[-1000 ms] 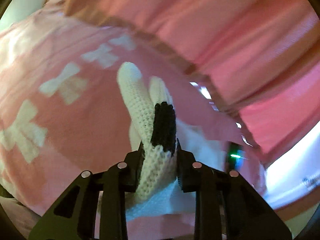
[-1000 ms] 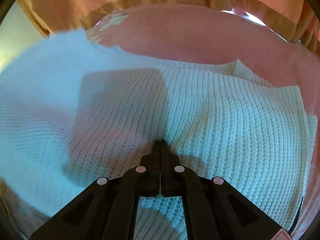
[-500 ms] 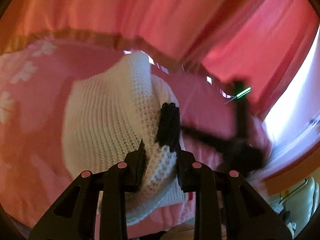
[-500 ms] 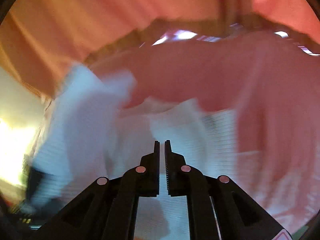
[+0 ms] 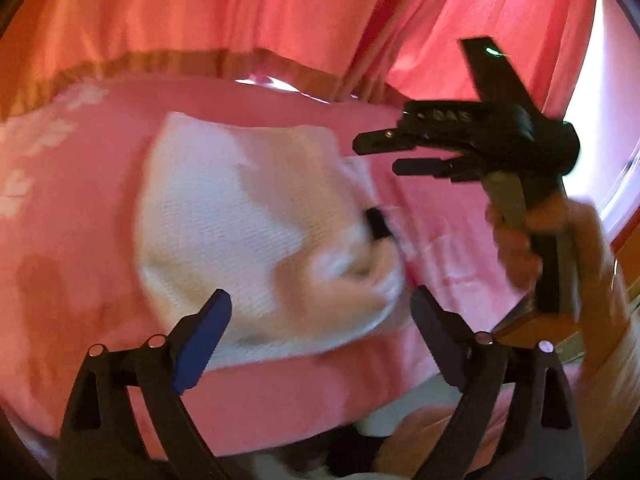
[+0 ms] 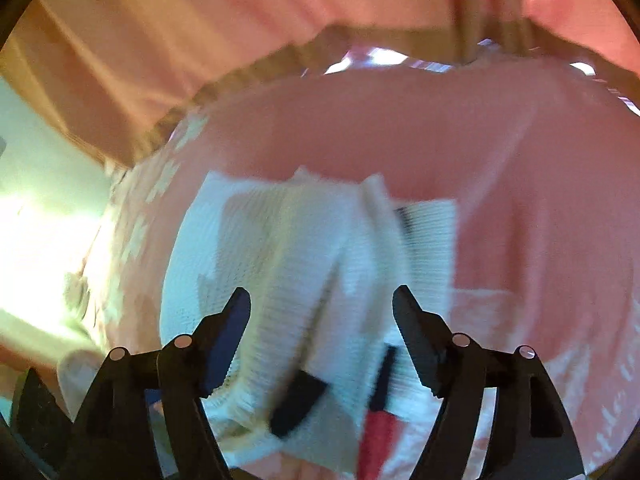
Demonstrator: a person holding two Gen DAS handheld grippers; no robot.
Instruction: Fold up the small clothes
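Two claws stand with their jaws wide apart, both having just been opening, and neither clamps anything. The left claw [image 5: 320, 316] hovers over the near edge of a white knitted garment with black trim [image 5: 248, 232], which lies loosely folded and blurred on a pink bedcover with pale cross shapes [image 5: 76, 216]; the cloth shows between its fingers but is not touching them. The right claw [image 6: 322, 314] points down at the same garment [image 6: 296, 264], a black cuff near its tips. In the left view the right claw appears side-on, gripped by a person's hand [image 5: 560, 248]. Pink curtains [image 5: 208, 8] hang behind the bed.
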